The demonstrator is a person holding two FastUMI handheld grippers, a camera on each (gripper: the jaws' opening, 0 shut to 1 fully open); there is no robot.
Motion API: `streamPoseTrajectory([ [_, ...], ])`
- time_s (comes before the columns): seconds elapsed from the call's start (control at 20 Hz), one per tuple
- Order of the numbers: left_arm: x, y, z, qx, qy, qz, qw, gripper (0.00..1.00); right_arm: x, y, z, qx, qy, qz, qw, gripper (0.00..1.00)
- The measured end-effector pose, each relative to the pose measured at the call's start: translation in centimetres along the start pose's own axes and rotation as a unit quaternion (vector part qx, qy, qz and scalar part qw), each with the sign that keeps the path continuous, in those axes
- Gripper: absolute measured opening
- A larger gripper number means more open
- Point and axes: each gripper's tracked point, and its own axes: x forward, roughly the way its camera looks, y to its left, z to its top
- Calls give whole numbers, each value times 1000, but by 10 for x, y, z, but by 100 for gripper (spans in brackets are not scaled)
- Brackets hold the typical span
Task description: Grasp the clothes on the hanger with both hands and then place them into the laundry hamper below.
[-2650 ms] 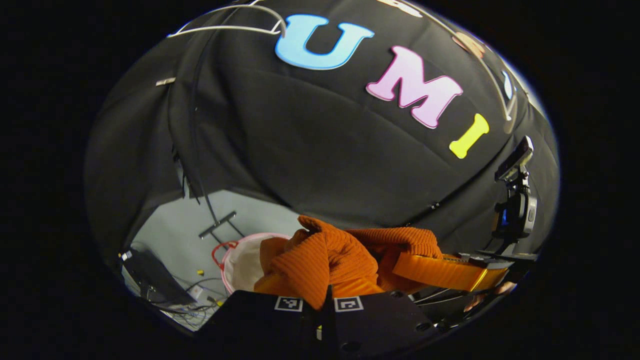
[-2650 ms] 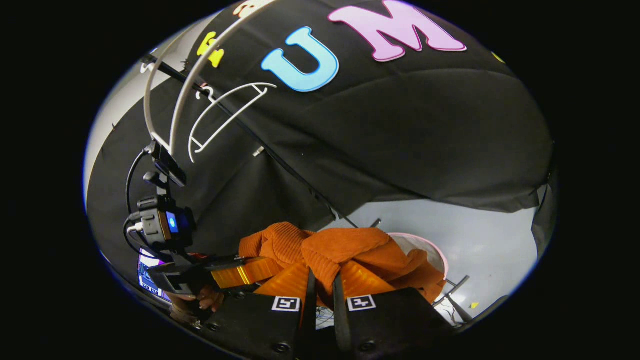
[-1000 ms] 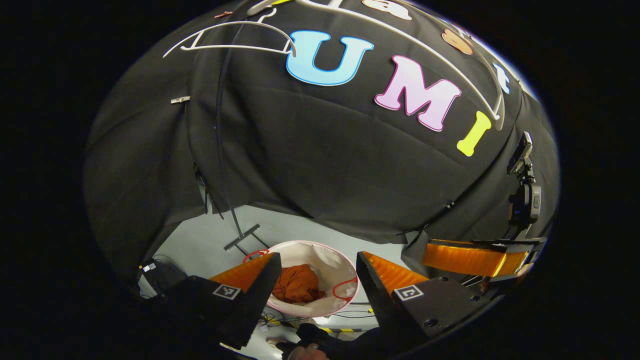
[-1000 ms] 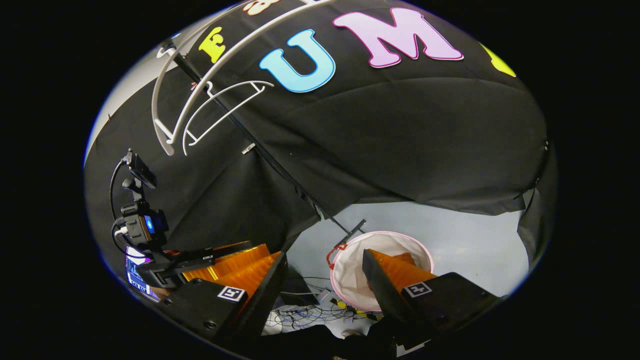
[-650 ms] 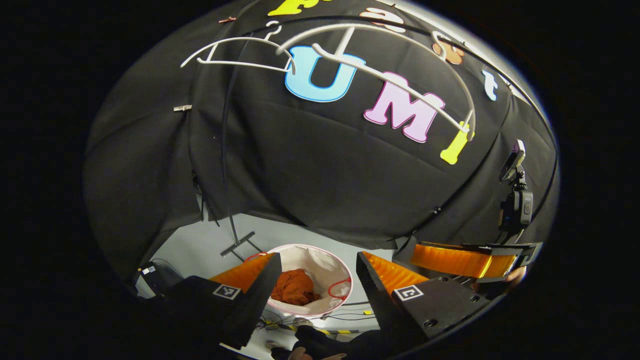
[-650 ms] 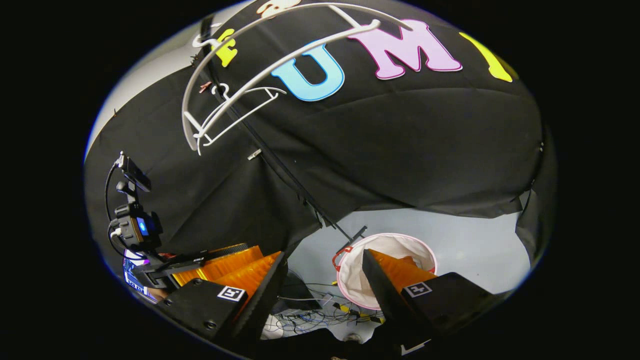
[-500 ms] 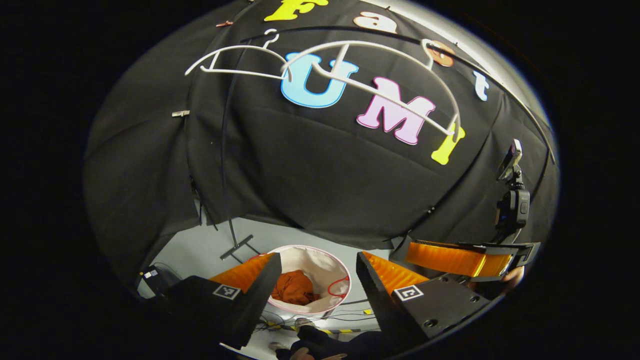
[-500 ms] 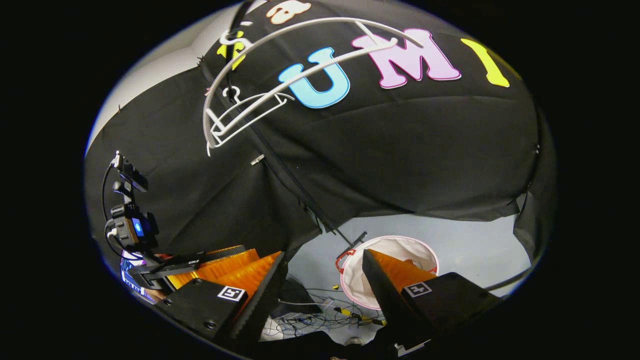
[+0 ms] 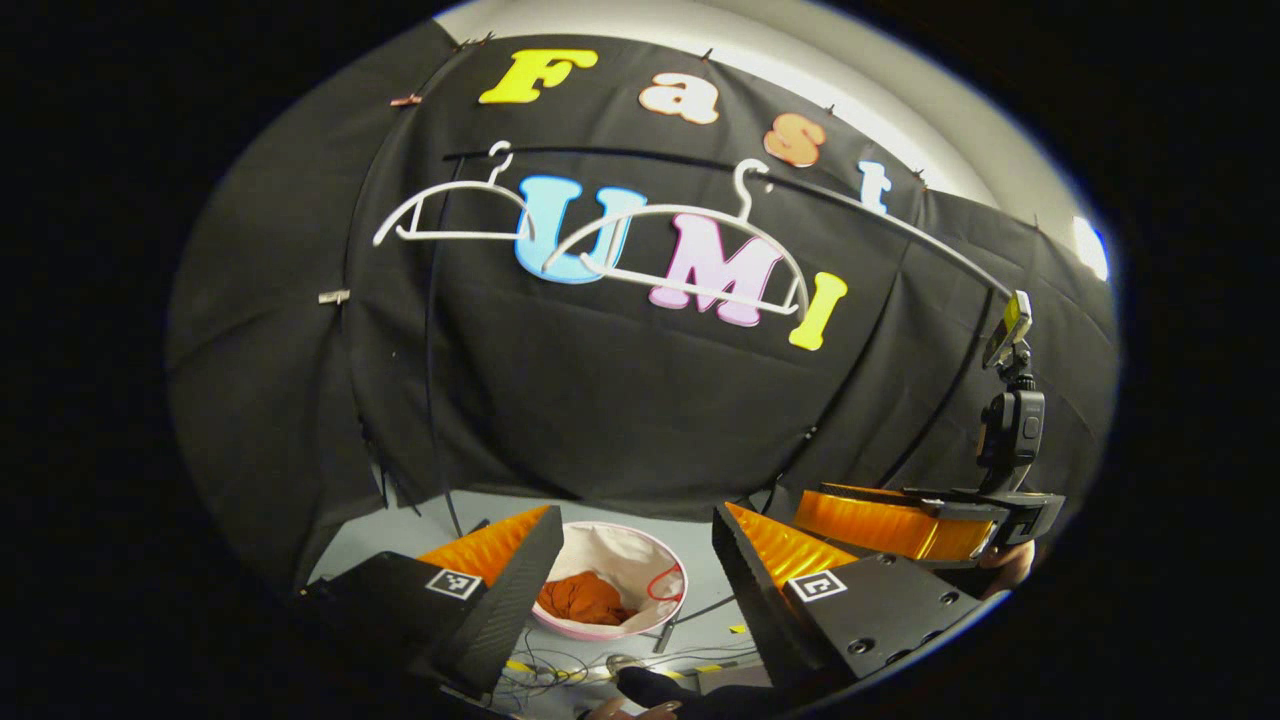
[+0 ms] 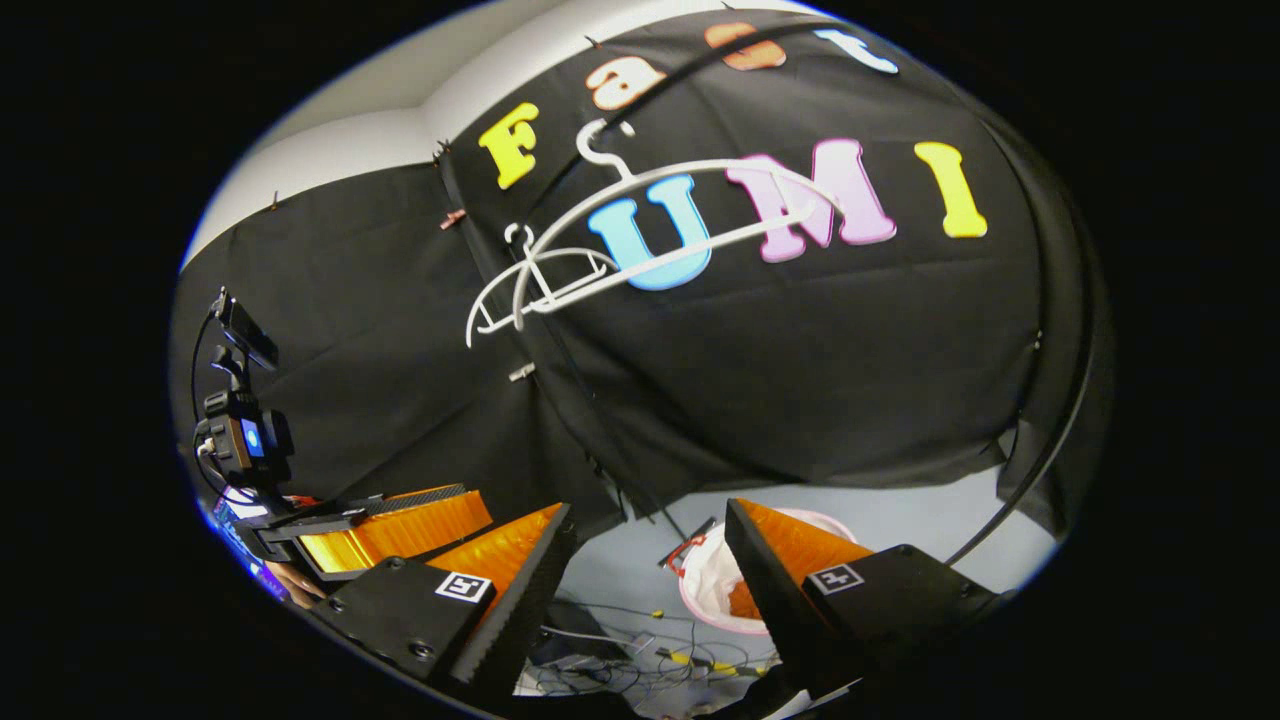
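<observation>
Orange clothes (image 9: 583, 598) in hamper (image 9: 625, 548), below left gripper (image 9: 637, 540).

cables (image 10: 640, 655): tangled on grey floor (image 10: 900, 520) | black rail (image 9: 600, 155): across booth wall

Ribbed orange knit garment (image 9: 582, 598), soft and matt, bunched inside a laundry hamper (image 9: 645, 548) of thin pale cloth with a pink-trimmed rim. Two white hangers (image 9: 672, 250), smooth and plastic-looking, on a thin dark rail (image 9: 900, 235). Matt black cloth wall (image 9: 600, 400), creased and pinned. Smooth, pale grey floor (image 10: 900, 515), faintly sheened, with thin cables (image 10: 640, 655) strewn over it.
</observation>
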Motion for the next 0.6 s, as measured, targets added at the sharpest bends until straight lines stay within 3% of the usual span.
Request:
streamPoseTrajectory([
  [0.25,-62,-36,54,55,-110,-38,992,95,-63,36,56,-50,-113,-2,992,99],
  [0.6,-121,-74,118,79,-233,-62,967,91,-138,47,126,-123,-250,-48,959,100],
])
